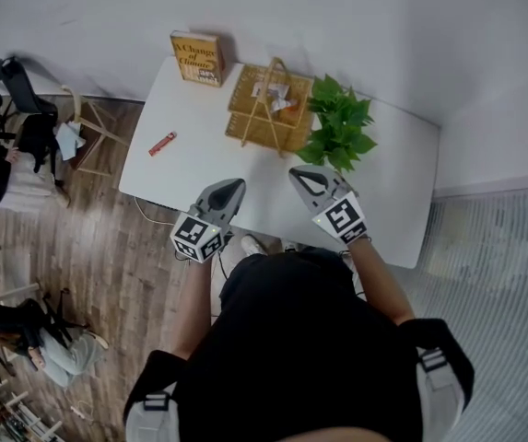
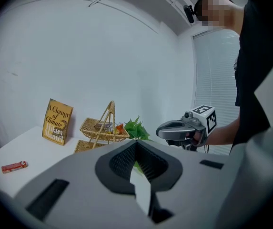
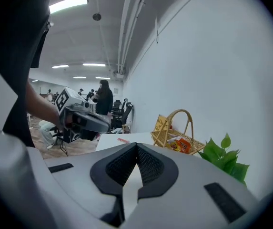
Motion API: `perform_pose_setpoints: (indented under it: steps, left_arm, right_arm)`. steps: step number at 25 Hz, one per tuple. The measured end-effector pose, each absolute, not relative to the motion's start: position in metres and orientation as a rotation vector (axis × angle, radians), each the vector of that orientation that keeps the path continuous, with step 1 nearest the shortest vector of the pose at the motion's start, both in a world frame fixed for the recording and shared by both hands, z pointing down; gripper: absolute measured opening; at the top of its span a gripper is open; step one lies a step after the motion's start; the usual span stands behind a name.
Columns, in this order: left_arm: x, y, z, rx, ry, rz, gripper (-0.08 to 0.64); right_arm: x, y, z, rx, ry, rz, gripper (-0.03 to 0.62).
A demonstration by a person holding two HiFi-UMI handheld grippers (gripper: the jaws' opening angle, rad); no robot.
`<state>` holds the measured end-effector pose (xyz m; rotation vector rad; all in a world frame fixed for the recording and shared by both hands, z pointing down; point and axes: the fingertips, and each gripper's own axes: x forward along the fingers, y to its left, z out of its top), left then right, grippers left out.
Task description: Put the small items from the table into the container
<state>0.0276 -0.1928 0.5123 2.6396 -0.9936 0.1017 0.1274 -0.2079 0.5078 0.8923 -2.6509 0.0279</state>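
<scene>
A yellow book [image 1: 197, 58] is stood against the wall [image 1: 356, 17] on the white worktop [image 1: 199, 168]; a leafy green plant [image 1: 339, 125] is seen farther right.

Plain white wall [image 1: 356, 35] along the far side, white table [image 1: 199, 168] standing by it. Wooden plank floor [image 1: 79, 256] to the left, black office chair [image 1: 19, 86] far left. Slatted blinds [image 2: 217, 80] on the right; ceiling strip lights [image 3: 68, 4] lit.

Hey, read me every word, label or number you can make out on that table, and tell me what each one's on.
"A Change of Climate": cover of the yellow book.
"Hilary Mantel": same cover, below the title.
Red packet lying on the table: print too small to read.
Orange packet in the basket: print too blurred to read.
</scene>
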Motion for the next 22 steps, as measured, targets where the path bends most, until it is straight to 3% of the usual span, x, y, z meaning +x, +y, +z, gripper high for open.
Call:
perform_pose_setpoints:
  steps: [22]
  left_arm:
    - [0.041, -0.182, 0.518, 2.671, -0.917, 0.132, 0.002]
  right_arm:
    - [0.139, -0.208, 0.531, 0.92, -2.582, 0.062, 0.021]
